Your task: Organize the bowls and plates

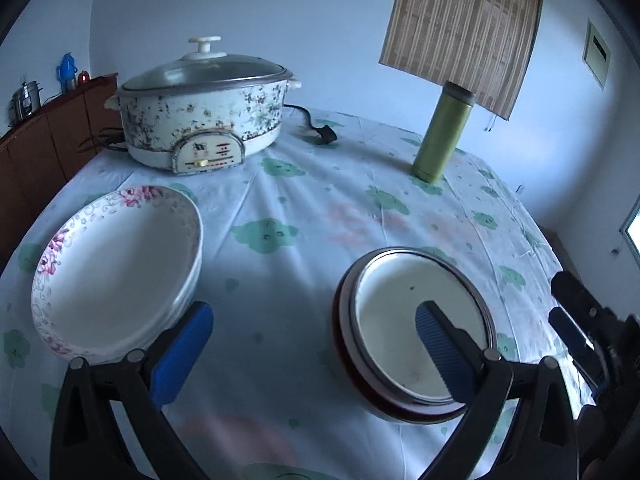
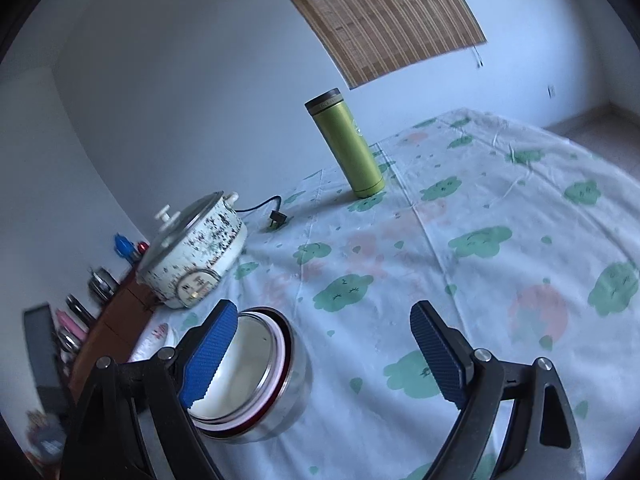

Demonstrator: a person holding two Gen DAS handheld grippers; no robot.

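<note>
Left claw (image 1: 312, 344): jaws spread wide, nothing between the pads; only bare tablecloth lies in the gap. Right claw (image 2: 320, 352): likewise spread and empty, hovering over cloth.

Task items. A stack of floral-rimmed white plates (image 1: 116, 268) sits just outside the left claw's left finger, the edge of the stack close to that pad; contact cannot be confirmed. A steel-lined bowl with a dark red outer wall (image 1: 416, 332) sits partly behind the left claw's right finger. In the right wrist view the same bowl (image 2: 256, 376) lies beside and behind the right claw's left finger, outside the jaws. Whether it is one bowl or several nested cannot be told.

Progress, as a judgement: the plates appear already gathered into one pile and the bowl stands apart on its own, so sorting looks largely done. Both claws being empty suggests either a final placement just finished or another item to fetch; none is visible.

Surroundings. Beyond the claws on the counter (image 1: 304, 216): an electric cooker with glass lid (image 1: 200, 112), its loose plug and cord (image 1: 324, 134) and a green thermos flask (image 1: 440, 136). All stand well apart from the dishes and obstruct nothing. A wooden sideboard (image 1: 48, 140) stands off to the left.
</note>
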